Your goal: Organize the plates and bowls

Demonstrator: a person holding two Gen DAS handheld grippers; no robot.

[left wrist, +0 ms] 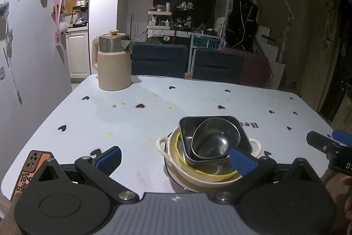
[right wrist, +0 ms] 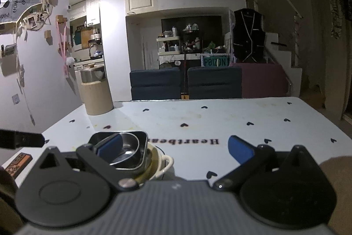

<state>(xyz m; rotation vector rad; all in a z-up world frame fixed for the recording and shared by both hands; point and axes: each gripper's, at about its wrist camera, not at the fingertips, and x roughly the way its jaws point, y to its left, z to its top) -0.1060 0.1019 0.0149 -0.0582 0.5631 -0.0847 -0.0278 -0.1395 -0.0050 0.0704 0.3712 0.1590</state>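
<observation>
Table [left wrist: 136,122], nested bowls [left wrist: 211,142], both grippers spread

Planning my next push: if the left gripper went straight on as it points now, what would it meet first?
Probably nothing but the pale blue heart-print table: the left gripper aims just left of the stacked bowls, whose near rim sits by its right finger. Depth is unclear.

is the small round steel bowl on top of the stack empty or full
Empty: the round steel bowl shows its bare shiny bottom, nested in the square steel dish.
</observation>
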